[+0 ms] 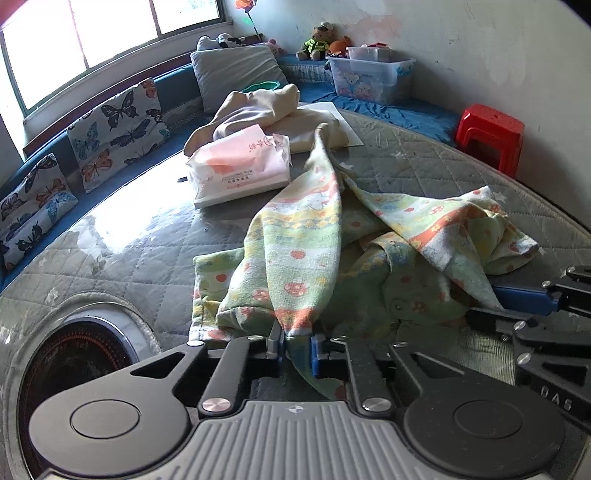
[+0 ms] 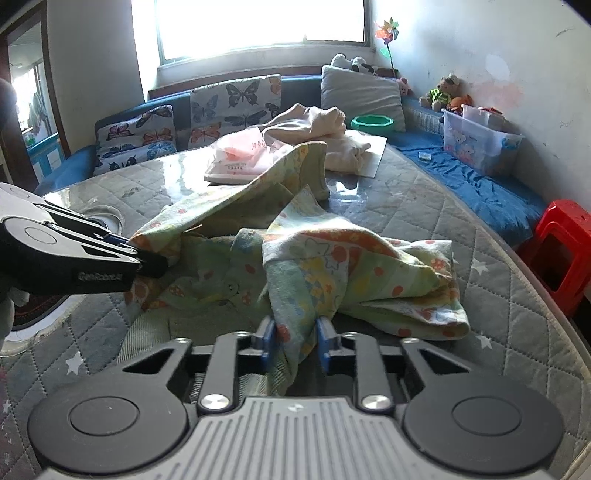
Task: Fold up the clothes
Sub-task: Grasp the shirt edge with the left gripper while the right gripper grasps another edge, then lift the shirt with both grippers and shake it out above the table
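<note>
Both hand-held grippers [image 1: 297,345] [image 2: 293,341] clamped on patterned garment [image 1: 303,236] edges

Blown-out window [image 2: 258,26] daylight, tabletop glare, fisheye-warped edges.

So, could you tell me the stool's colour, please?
Red; the stool shows best in the left wrist view.

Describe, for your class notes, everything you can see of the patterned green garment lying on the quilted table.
The patterned green garment is soft, towel-like cloth, pale green with yellow and white bands and orange flowers and mushrooms. A snap fastener shows near its middle. It lies crumpled and unfolded on the quilted table, one sleeve or leg reaching toward the tissue pack. The left tongs pinch one hem; the right tongs pinch another bunched edge, both lifting the cloth slightly.
</note>
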